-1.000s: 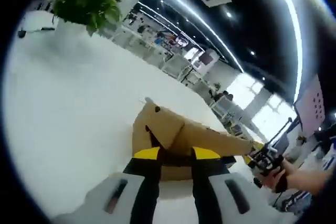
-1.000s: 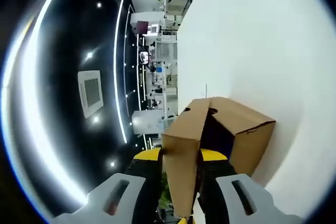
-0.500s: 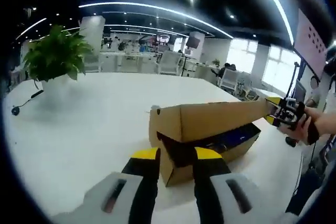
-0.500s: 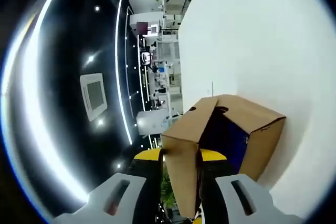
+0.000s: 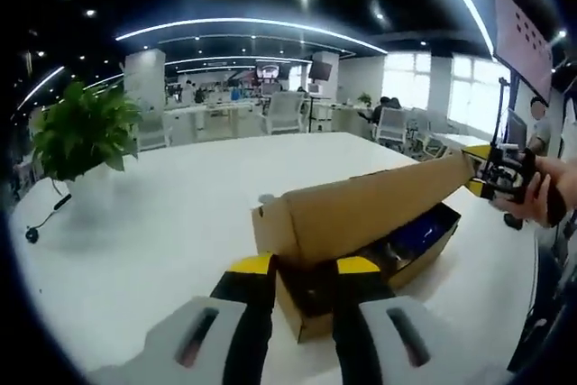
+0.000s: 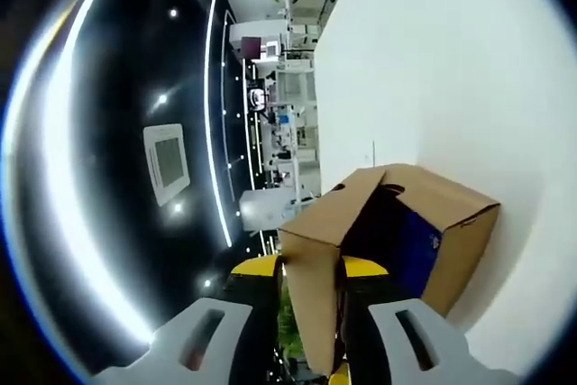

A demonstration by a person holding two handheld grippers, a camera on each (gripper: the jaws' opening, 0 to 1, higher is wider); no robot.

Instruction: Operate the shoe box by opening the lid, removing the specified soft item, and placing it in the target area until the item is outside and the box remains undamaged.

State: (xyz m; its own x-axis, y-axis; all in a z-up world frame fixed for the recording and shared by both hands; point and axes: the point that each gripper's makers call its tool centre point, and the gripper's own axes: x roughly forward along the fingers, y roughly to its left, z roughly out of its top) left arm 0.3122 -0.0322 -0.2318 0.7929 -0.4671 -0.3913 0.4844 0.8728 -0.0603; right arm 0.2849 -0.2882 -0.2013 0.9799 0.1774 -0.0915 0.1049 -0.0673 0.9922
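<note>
white table (image 5: 162, 214) carries the shoe box (image 5: 361, 250) at 6 o'clock; right gripper (image 6: 311, 268) clamps its raised lid (image 6: 315, 313), left gripper (image 5: 304, 266) jaws apart, blue item (image 5: 416, 230) inside

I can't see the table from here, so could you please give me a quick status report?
Right gripper shut on brown cardboard shoe box lid, lid held up. Left gripper open at box's near end. Blue item inside. Nothing in the way.

The left gripper view sits close, level, at one end of the shoe box (image 5: 361, 223); the right gripper view, rolled sideways, probably faces the opposite end; both share box and table (image 5: 162, 223)
</note>
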